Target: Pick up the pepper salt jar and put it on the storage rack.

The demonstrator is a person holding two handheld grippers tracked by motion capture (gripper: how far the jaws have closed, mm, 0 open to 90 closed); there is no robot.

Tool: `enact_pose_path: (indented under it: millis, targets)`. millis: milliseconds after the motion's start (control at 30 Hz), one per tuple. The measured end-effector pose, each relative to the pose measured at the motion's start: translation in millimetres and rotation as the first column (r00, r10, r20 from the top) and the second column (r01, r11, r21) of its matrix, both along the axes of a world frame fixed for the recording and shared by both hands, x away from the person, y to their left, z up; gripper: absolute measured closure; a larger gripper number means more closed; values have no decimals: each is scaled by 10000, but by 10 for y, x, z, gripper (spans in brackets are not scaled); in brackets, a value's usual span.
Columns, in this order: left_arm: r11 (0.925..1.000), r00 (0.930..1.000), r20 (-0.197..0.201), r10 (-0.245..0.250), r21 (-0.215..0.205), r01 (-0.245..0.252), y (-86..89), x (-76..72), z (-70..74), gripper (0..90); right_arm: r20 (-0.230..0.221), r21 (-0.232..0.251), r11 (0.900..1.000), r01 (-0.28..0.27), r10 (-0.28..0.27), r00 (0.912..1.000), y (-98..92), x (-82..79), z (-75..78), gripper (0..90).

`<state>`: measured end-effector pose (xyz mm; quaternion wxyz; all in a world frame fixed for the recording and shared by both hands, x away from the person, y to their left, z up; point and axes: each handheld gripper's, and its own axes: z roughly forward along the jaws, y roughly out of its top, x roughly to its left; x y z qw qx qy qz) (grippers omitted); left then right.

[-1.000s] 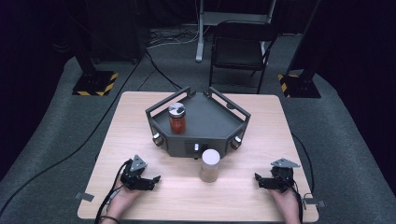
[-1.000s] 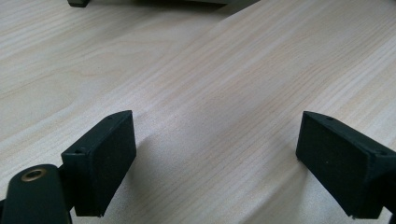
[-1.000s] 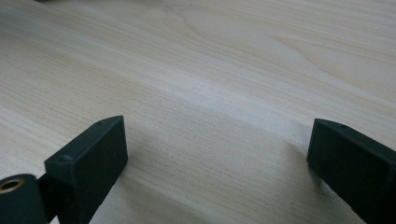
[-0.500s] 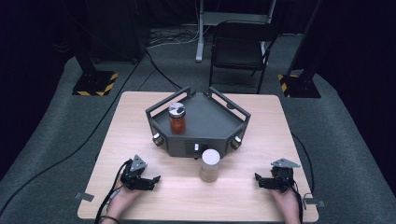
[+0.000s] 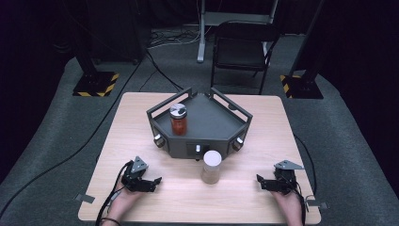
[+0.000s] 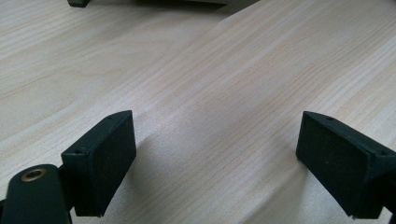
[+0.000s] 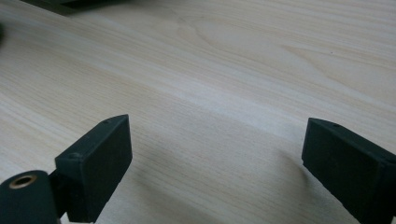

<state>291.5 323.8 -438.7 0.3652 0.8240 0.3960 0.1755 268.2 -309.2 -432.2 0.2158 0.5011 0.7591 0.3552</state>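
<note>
Jar (image 5: 211, 166) stands between our grippers, left (image 5: 142, 182) and right (image 5: 270, 184), both wide and empty, the right just closing slightly; it seems light, stiff, slippery, so we grasp its middle.

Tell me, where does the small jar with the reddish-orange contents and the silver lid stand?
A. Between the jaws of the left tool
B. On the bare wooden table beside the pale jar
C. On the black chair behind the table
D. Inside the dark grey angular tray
D: in the high view the small jar with reddish-orange contents and a silver lid stands upright inside the dark grey angular tray, at its left side.
</note>
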Motion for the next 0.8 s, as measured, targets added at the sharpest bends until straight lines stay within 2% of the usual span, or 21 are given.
enact_pose_path:
  millis: [433, 800]
  targets:
    - [10000, 10000, -3, 2, 0, -2, 0, 0, 0, 116, 537, 261, 9981, -554, 539, 9971, 41, -84, 66, 85]
    - [10000, 10000, 1, 1, -1, -1, 0, 0, 0, 116, 822, 657, 9911, -1159, 1104, 9905, 74, -108, 134, 86]
